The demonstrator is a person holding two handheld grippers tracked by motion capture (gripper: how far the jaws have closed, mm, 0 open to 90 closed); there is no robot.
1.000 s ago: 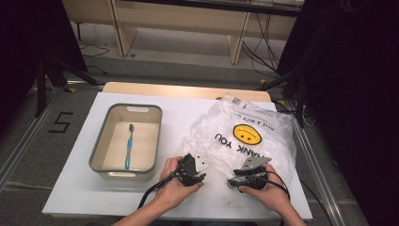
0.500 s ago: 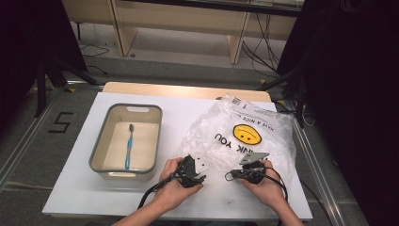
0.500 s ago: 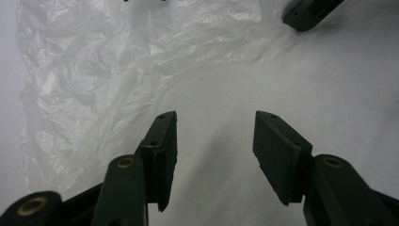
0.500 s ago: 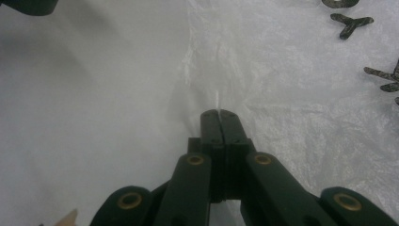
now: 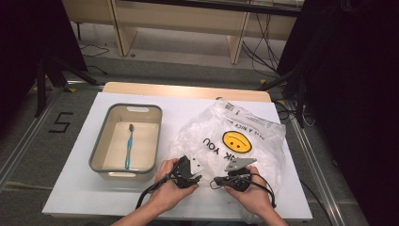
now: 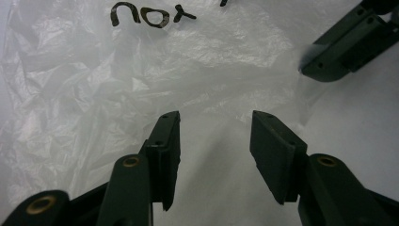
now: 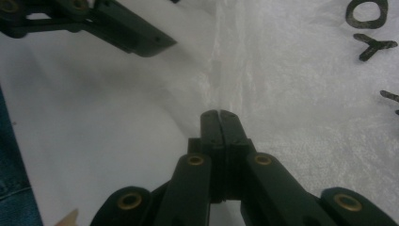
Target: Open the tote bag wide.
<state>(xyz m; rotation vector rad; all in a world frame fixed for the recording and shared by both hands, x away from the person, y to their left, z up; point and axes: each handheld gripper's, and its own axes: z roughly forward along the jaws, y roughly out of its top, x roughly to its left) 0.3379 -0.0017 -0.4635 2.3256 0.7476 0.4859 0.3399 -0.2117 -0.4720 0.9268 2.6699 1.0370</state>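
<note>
At the lower middle of the high view, both grippers work at the near edge of the plastic bag (image 5: 235,141), which lies crumpled on the white bench (image 5: 70,188) at the right of the frame, with a yellow smiley face and the words "THANK YOU" printed on it.

The left gripper (image 5: 193,178) has its fingers (image 6: 164,146) well apart, and in the left gripper view they point at the bag's edge without holding it. The right gripper (image 5: 217,181) has its fingers (image 7: 219,123) pressed together. In the right gripper view they lie at a fold of the film, but I cannot tell if any plastic is pinched between them.

I judge the work to be at an early stage: the bag looks flat and its mouth not yet opened, so gripping the edge and spreading it is left to do.

At the left of the high view stands a grey tub (image 5: 99,150), well apart from the bag. Inside it lies one blue toothbrush (image 5: 128,147), with its head toward the far end. Whether the bag holds anything I cannot tell.
</note>
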